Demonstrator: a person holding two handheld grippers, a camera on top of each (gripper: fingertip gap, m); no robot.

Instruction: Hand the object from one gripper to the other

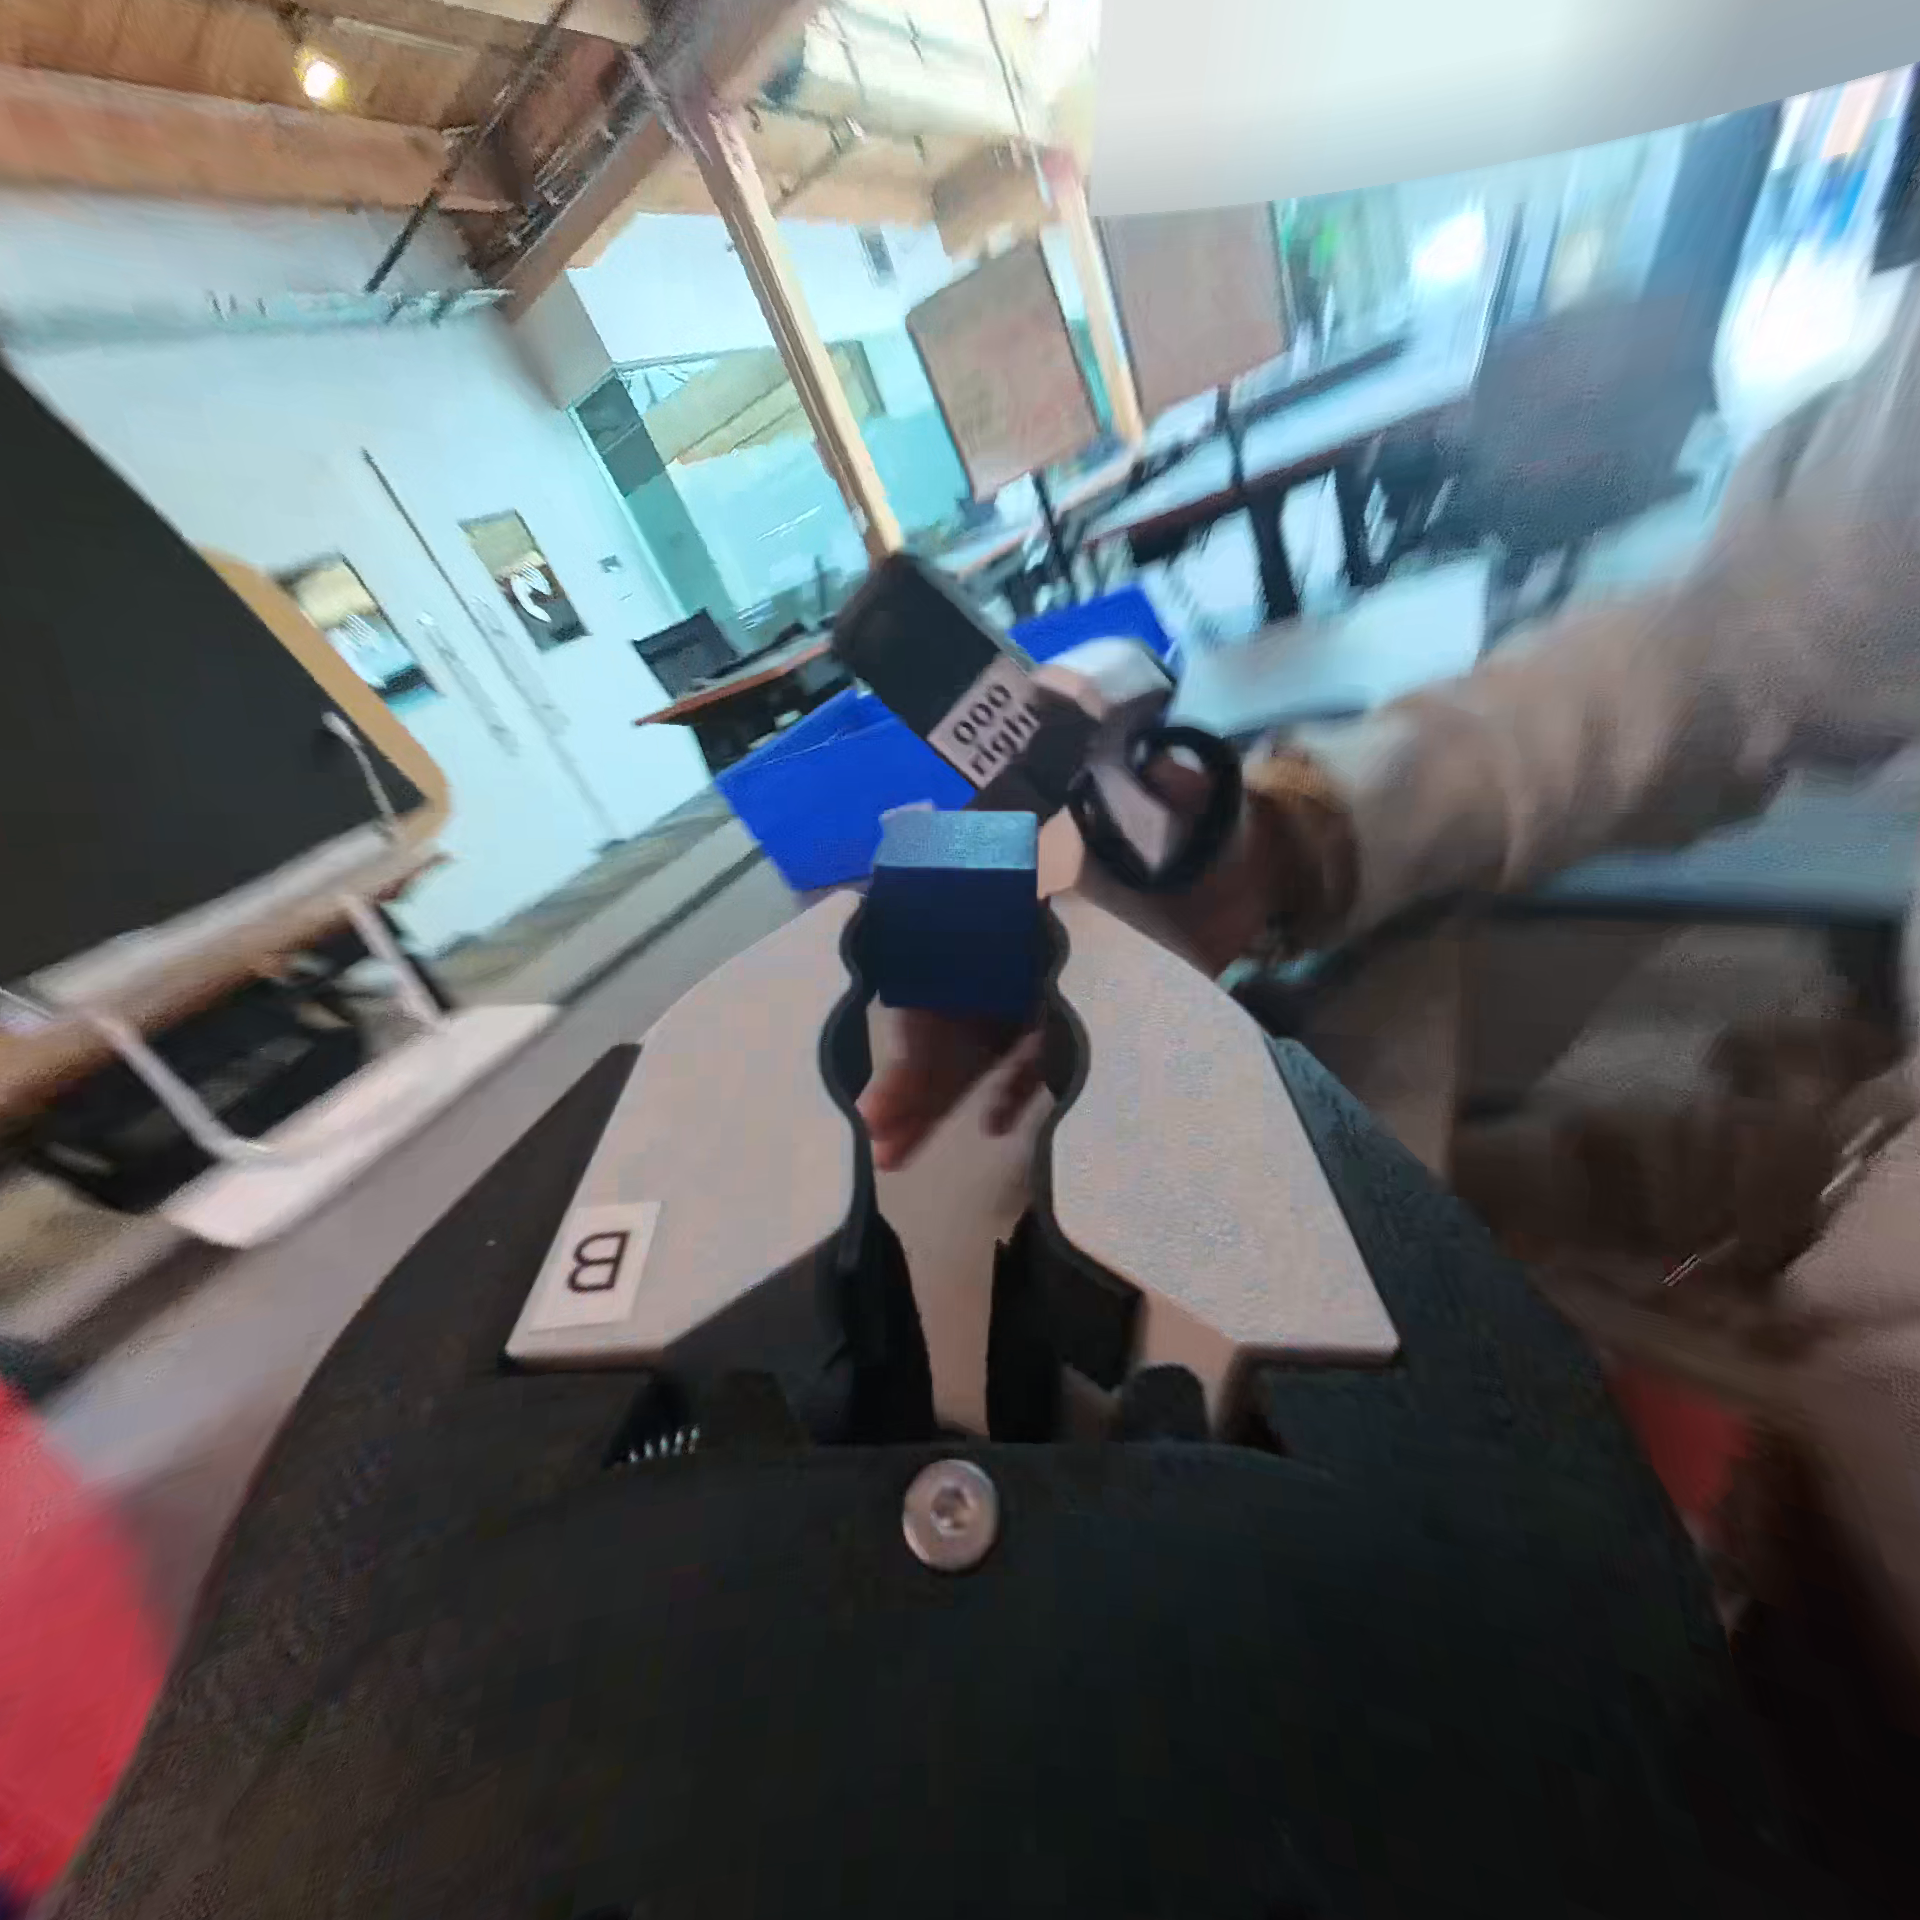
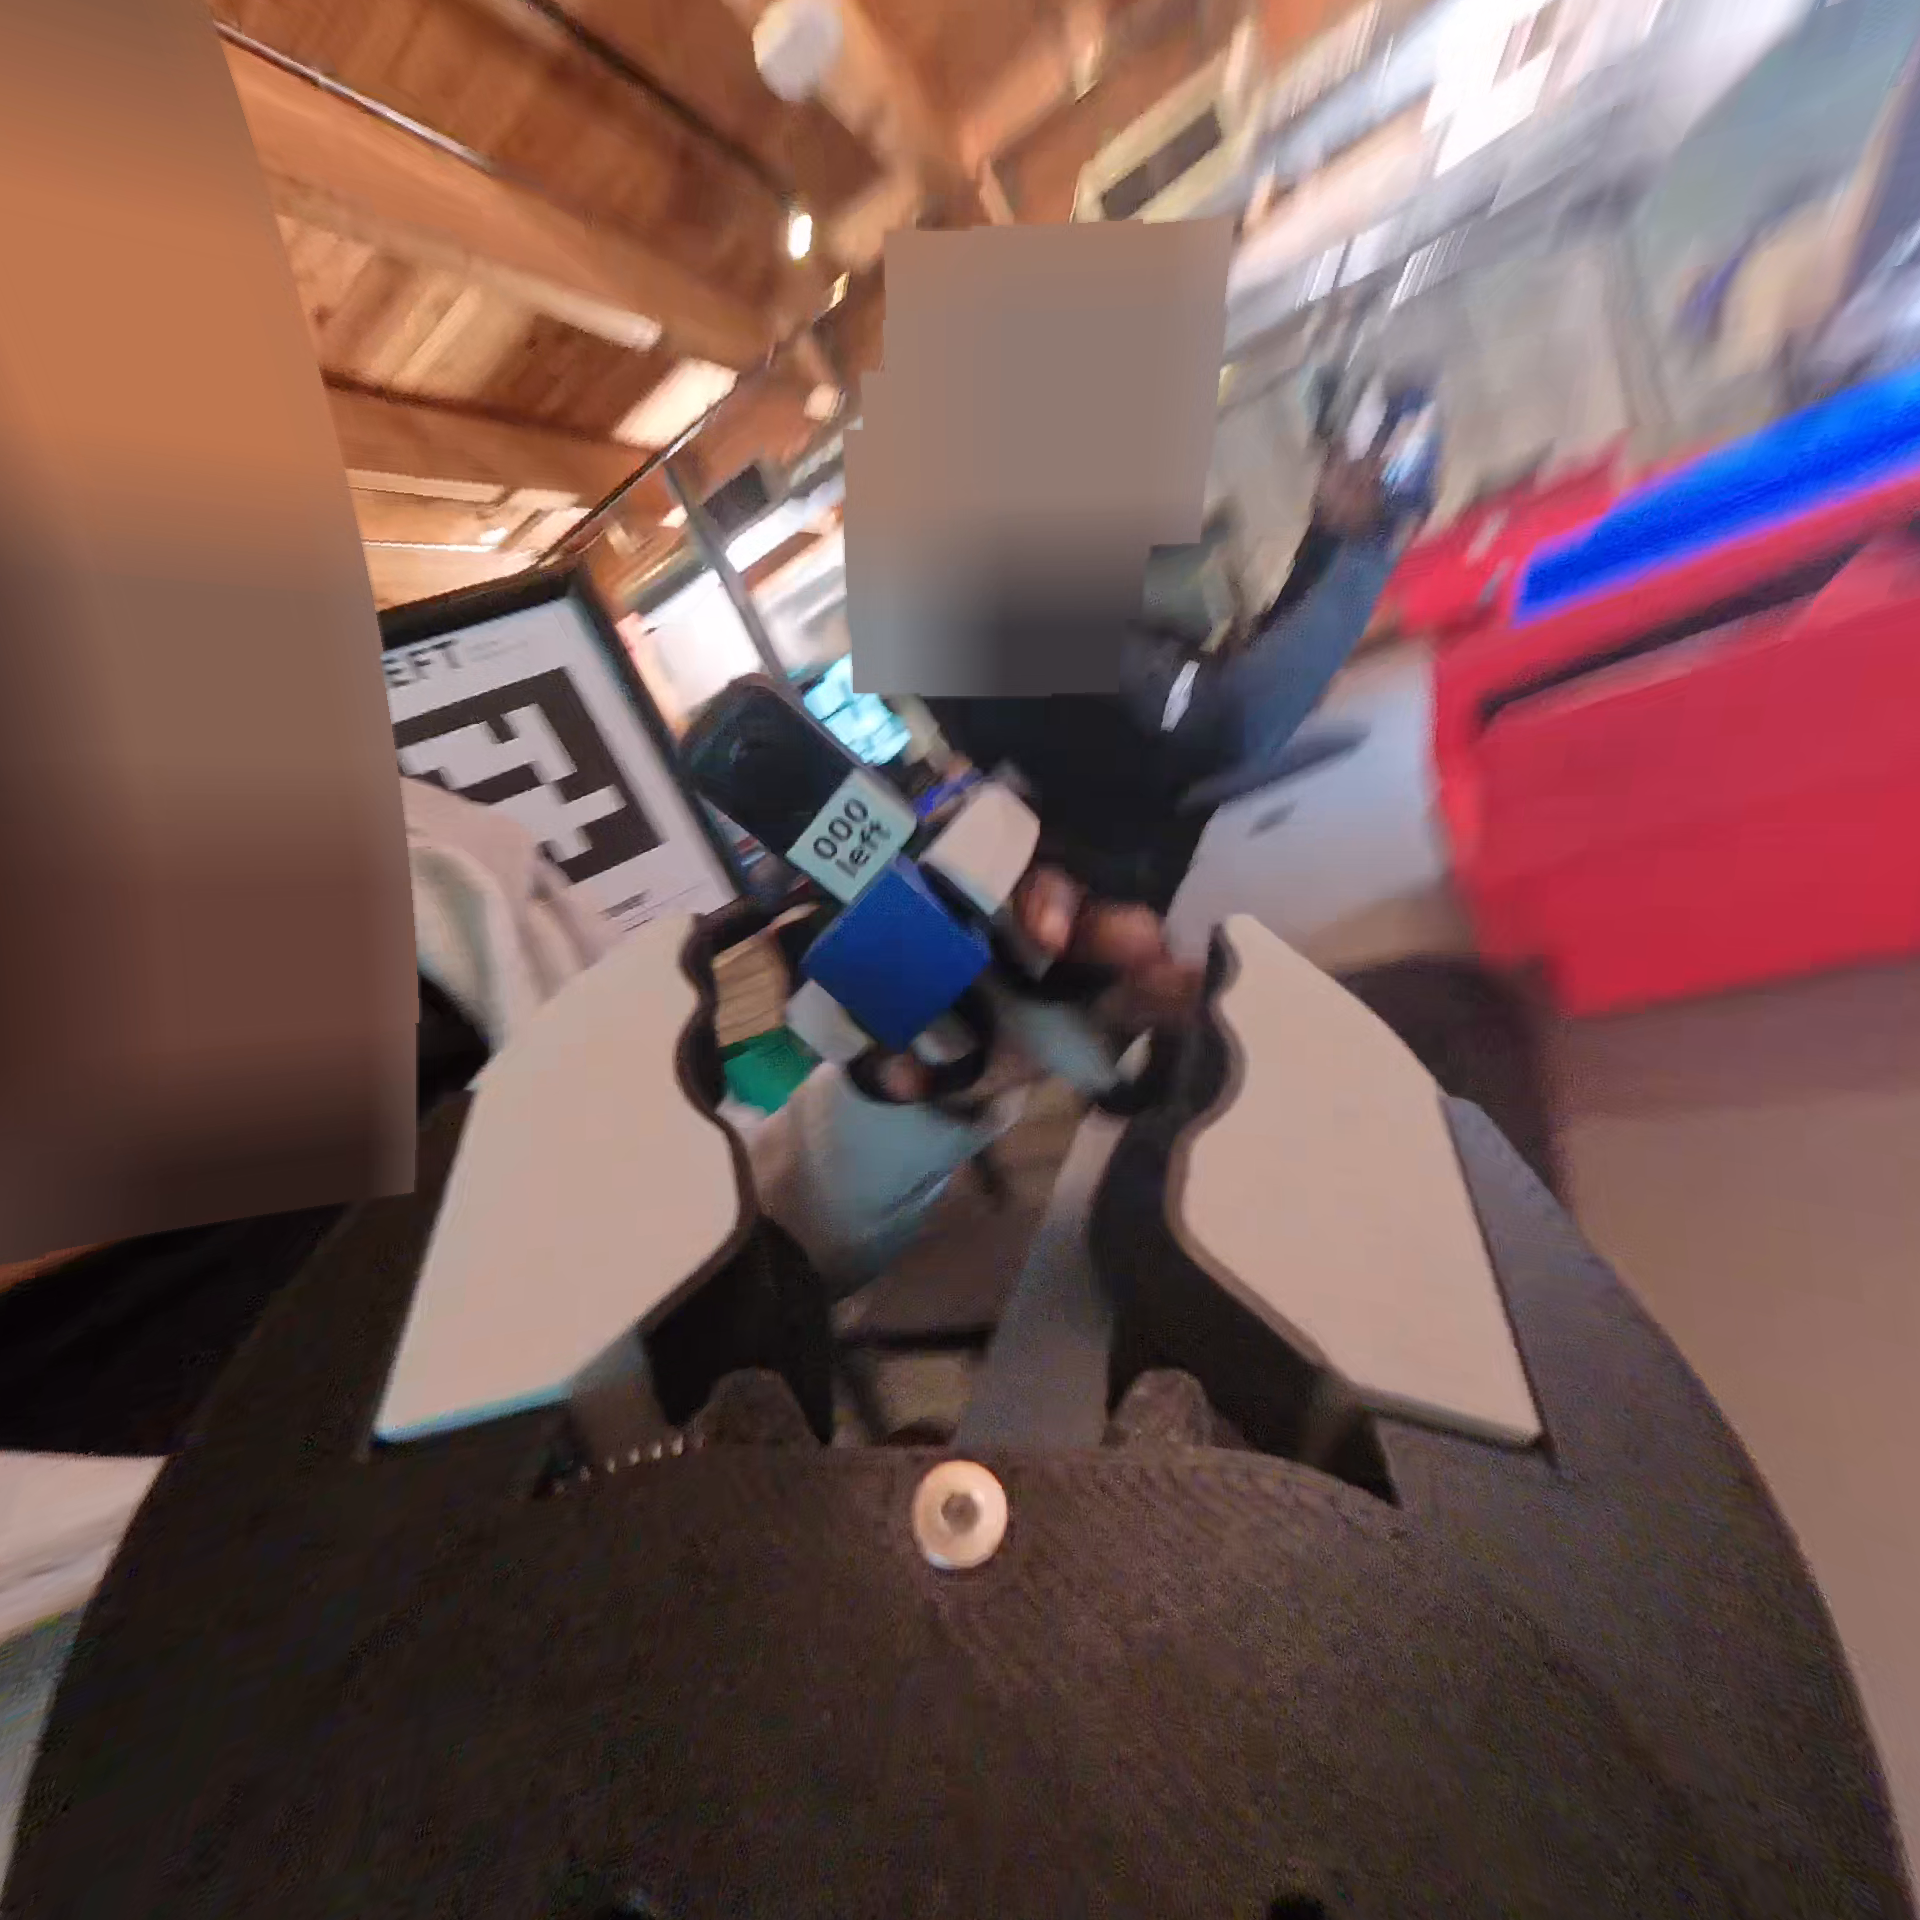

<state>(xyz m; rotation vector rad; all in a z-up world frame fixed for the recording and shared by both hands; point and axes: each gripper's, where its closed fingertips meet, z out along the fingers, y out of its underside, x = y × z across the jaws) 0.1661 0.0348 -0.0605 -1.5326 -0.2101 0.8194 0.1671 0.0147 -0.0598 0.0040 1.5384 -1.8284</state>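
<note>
So we hold the blue cube (image 1: 956, 914) clenched in the left gripper (image 1: 954, 935), while the right gripper (image 2: 961, 997) gapes, handover pending.

Daylight is filling both views, and a small round ceiling lamp (image 1: 319, 76) is glaring bright in the left wrist view. Motion blur is smearing the beige sleeve (image 1: 1558, 748) and the background desks there. In the right wrist view the red cabinet (image 2: 1662, 810) and wooden ceiling beams (image 2: 499, 260) are streaking heavily. Wide-angle distortion is bending straight lines toward the edges. The small blue cube (image 1: 956, 925) is staying fairly sharp, its top face catching pale light, while the left claw (image 1: 954, 940) is showing crisp grainy grey plates.
</note>
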